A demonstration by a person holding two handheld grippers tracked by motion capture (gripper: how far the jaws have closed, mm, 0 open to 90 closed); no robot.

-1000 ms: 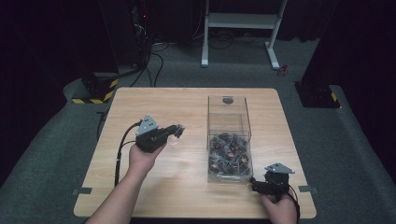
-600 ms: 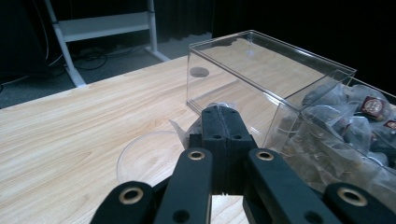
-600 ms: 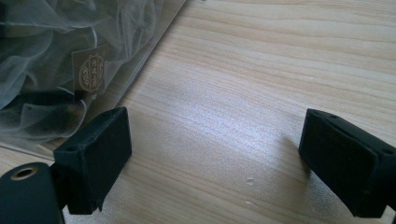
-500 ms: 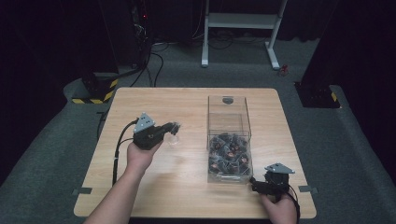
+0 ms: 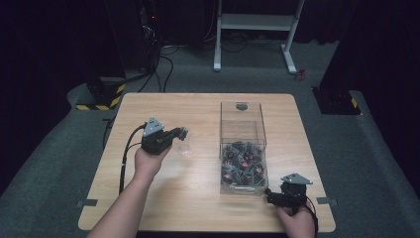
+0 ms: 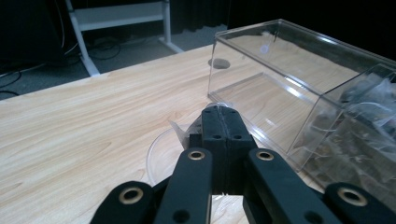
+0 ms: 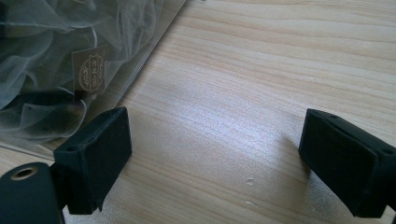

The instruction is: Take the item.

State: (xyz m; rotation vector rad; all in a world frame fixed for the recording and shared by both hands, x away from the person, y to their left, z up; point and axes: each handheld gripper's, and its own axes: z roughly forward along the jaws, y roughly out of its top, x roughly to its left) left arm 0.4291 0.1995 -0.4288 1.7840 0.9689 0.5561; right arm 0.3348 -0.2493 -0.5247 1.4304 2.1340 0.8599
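On the wooden table (image 5: 198,208), seen from the high view, a clear plastic box (image 5: 242,146) stands right of the middle, running from the far edge toward the near edge, with a heap of small dark packets in see-through wrap (image 5: 243,166) filling its near end. The left gripper (image 5: 182,133) hangs above the table's left half, about midway between the far and near edges, its tip turned toward the box. Just below that tip a small clear round dish (image 5: 184,148) shows faintly against the wood, and whether it rests on the table cannot be told from here. The right gripper (image 5: 270,196) sits low near the table's near right corner, just beside the near end of the box, with a hand (image 5: 296,223) behind it at the near edge.

In the left gripper view, the left gripper (image 6: 223,112) has its two black jaws pressed flat together and pinched on the thin rim of the clear round dish (image 6: 161,154), which spreads out to the left beneath them. The clear plastic box (image 6: 280,88) lies close on the right, its wall near the jaw tips.

In the right gripper view, the right gripper (image 7: 212,149) stands with its jaws wide apart over bare wood and nothing between them. The wall of the clear plastic box (image 7: 135,60) crosses the upper left corner, with the packets (image 7: 60,74) crumpled behind it.
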